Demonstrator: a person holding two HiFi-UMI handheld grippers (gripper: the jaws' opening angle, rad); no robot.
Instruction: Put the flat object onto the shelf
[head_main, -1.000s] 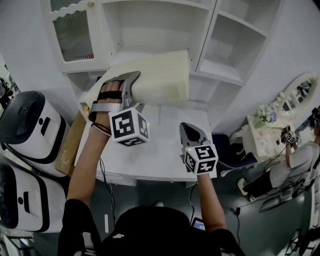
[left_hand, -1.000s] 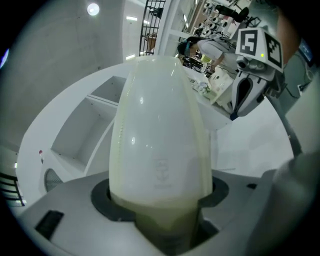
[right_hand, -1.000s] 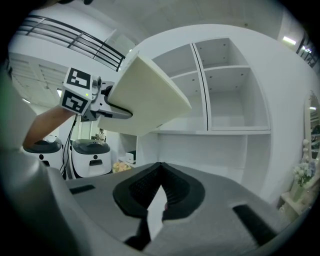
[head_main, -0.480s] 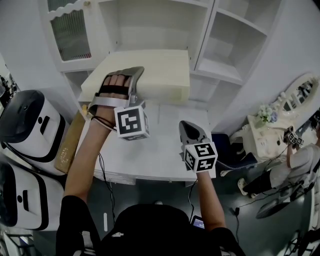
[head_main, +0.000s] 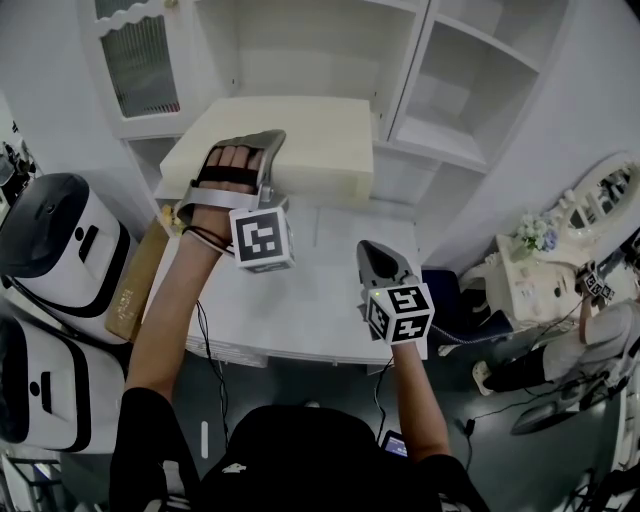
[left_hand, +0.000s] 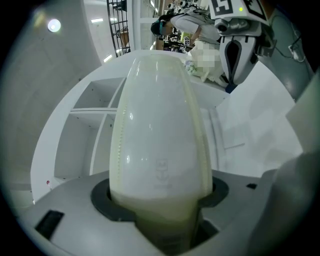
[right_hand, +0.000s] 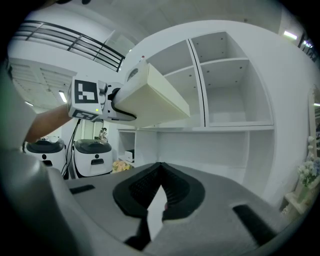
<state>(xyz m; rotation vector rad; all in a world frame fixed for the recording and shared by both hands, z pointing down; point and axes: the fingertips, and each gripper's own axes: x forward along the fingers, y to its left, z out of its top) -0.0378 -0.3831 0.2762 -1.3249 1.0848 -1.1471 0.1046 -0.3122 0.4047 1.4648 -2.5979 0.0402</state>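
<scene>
While left gripper (head_main: 268, 142) clamps its near edge, cream slab (head_main: 320, 150) juts ahead — aloft

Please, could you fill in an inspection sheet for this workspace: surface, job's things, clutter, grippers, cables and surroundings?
Surface: white desk top, nothing seen on it.
Job's things: cream flat object, held up in front of the white shelf unit; its open compartments look empty.
Clutter: brown cardboard box beside the desk's left edge.
Grippers: left gripper clamped on the flat object; right gripper shut, empty, above the desk.
Cables: thin black cable runs down past the desk's front edge.
Surroundings: white and black machines at left; dressing table and a person at right.
</scene>
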